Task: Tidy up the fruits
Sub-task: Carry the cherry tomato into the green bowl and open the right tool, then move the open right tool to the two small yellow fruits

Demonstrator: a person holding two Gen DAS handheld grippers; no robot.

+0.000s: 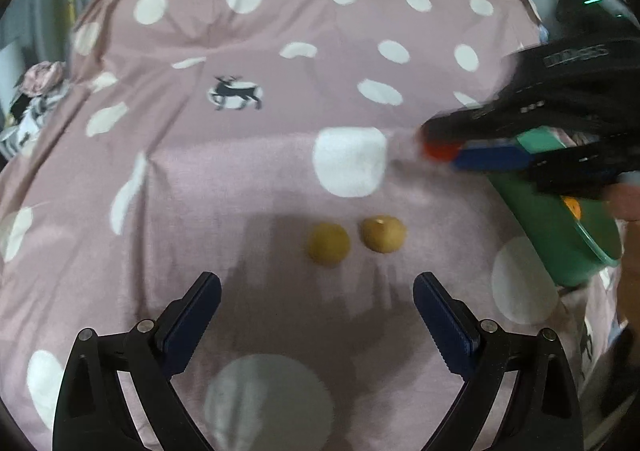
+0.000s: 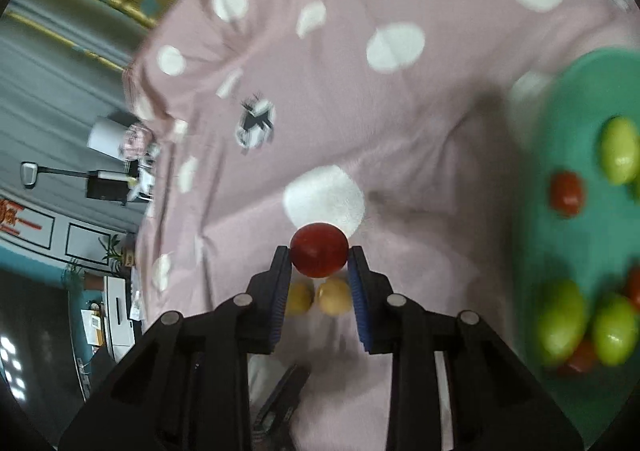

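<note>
Clamped on a round red fruit, the right gripper carries it above the pink dotted bedsheet — next, across to the green plastic tray; left gripper gapes empty before two small tan fruits

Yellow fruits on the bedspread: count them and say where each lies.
2: left yellow fruit and right yellow fruit, side by side ahead of the open left gripper. None seems hidden.

Both wrist views look steeply down, close over pink bedspread; shared: two yellow fruits, green tray.
</note>
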